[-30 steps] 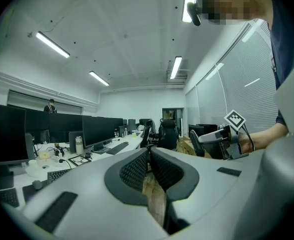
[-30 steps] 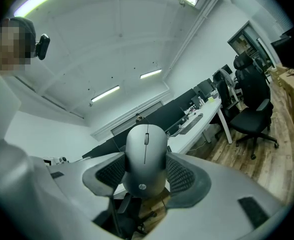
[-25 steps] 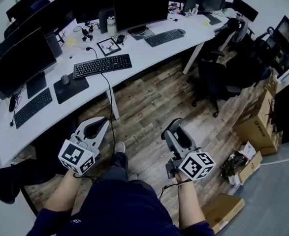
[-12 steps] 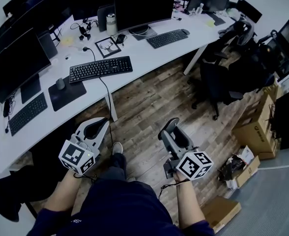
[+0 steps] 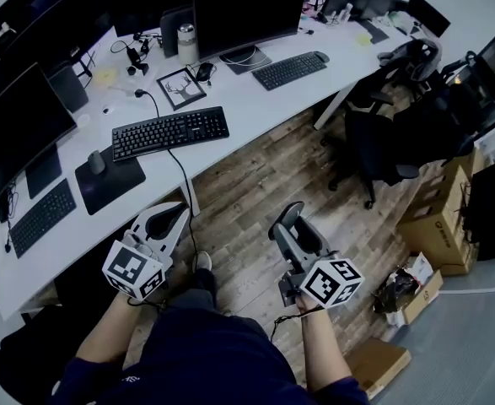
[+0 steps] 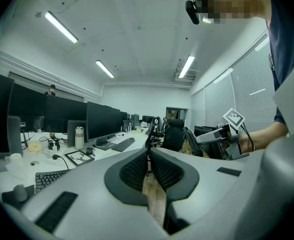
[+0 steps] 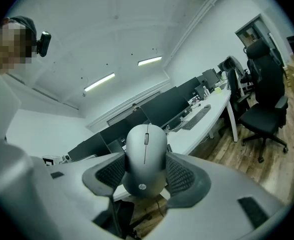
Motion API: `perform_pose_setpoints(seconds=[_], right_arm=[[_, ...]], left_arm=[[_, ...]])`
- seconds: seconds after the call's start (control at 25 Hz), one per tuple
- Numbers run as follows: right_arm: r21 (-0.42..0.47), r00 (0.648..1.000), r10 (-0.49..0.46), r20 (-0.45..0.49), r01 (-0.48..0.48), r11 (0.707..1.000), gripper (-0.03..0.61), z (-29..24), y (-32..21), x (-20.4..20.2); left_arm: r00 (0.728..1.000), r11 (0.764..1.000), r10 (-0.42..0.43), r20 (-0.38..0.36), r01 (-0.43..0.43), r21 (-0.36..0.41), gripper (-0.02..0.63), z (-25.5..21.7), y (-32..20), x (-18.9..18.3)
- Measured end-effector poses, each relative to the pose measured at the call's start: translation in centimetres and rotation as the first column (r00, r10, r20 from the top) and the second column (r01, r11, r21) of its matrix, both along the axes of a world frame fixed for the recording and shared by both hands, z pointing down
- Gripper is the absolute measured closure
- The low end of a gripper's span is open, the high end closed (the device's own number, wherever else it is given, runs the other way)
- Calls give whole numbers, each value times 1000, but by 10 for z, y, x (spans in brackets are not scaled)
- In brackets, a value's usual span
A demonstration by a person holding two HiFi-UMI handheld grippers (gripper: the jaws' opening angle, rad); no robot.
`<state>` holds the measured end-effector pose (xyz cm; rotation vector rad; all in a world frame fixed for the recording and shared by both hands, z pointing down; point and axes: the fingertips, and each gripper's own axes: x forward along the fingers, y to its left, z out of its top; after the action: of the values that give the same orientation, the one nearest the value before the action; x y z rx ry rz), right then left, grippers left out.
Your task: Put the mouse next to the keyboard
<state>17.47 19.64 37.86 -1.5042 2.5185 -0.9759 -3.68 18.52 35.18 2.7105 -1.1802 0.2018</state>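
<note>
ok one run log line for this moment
right gripper: shut on mouse | left gripper: shut, empty | keyboard: on desk, apart from mouse

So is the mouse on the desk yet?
No, the right gripper holds the mouse between its jaws, off the desk.

Desk (image 5: 247,87) spans upper left; on it keyboard (image 5: 170,132) near the front edge, mouse pad (image 5: 112,175) just left of it, picture frame (image 5: 180,87) behind, monitor (image 5: 249,11) further back. Office chair (image 5: 373,146) right of desk, cartons (image 5: 437,226) on the floor far right. Left gripper (image 5: 175,215) and right gripper (image 5: 287,219) side by side before the desk, over the floor; mouse (image 7: 145,159) between the right one's jaws.
</note>
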Motion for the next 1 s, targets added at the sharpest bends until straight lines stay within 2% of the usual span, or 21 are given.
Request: perform_pose_setpoints(seconds=[0.56, 1.0], right_arm=[[-17, 1000, 2, -16, -2, 1000, 321, -2, -96, -51], [-11, 999, 2, -44, -3, 1000, 321, -12, -138, -71]], left_arm=[[1000, 1000, 17, -17, -18, -23, 571, 7, -92, -44], [999, 999, 29, -46, -30, -17, 571, 5, -133, -61]])
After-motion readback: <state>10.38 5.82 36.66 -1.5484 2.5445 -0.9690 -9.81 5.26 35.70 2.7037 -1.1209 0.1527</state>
